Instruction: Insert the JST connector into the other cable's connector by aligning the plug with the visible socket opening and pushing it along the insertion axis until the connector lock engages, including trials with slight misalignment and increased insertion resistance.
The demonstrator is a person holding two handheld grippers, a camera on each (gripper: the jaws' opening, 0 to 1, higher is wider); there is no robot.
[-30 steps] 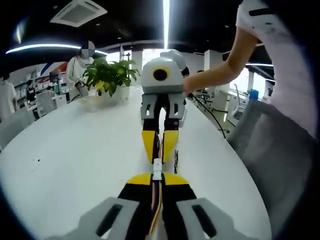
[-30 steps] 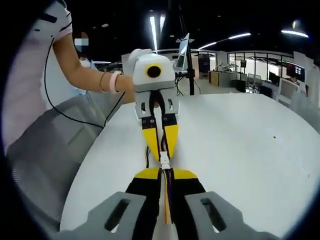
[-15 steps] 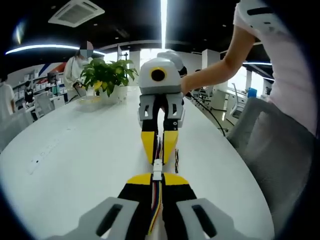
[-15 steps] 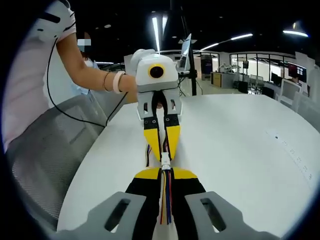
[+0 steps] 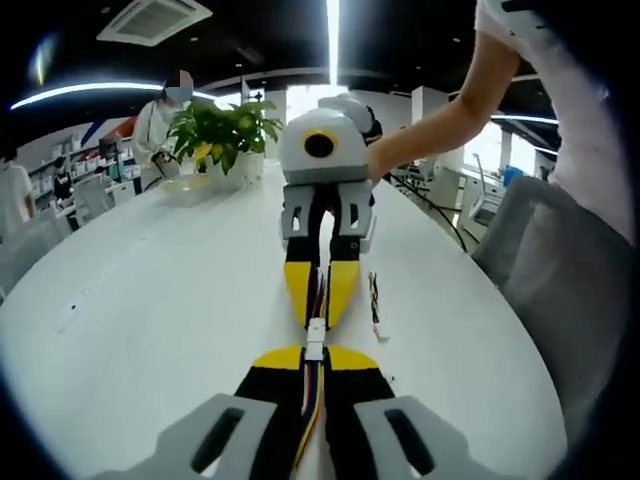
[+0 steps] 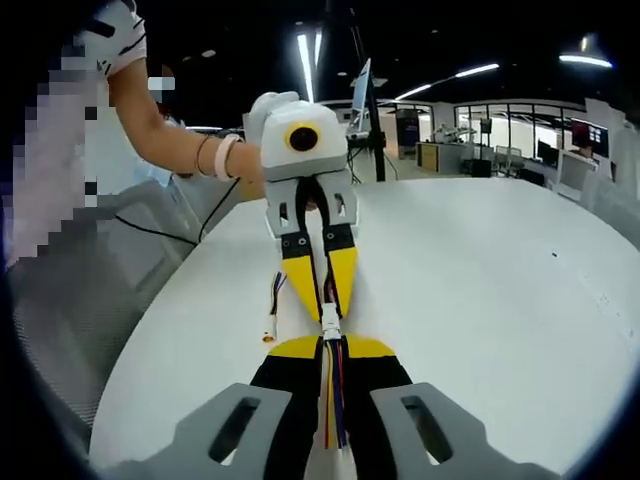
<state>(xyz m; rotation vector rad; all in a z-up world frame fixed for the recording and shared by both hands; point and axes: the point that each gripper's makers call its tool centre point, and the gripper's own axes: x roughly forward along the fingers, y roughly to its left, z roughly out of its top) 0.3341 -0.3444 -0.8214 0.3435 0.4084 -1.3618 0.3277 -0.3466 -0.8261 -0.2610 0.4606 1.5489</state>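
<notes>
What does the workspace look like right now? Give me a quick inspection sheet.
Surface: white table, mostly bare.
Job's things: two white JST connectors meet nose to nose between the gripper tips; lock state too small to tell.
Clutter: spare lead with connector lying on the table beside the grippers.
Grippers: left gripper and right gripper each shut on a cable.
Cables: coloured wires run back between the jaws.
Surroundings: potted plant, grey chair, open office with people.
</notes>
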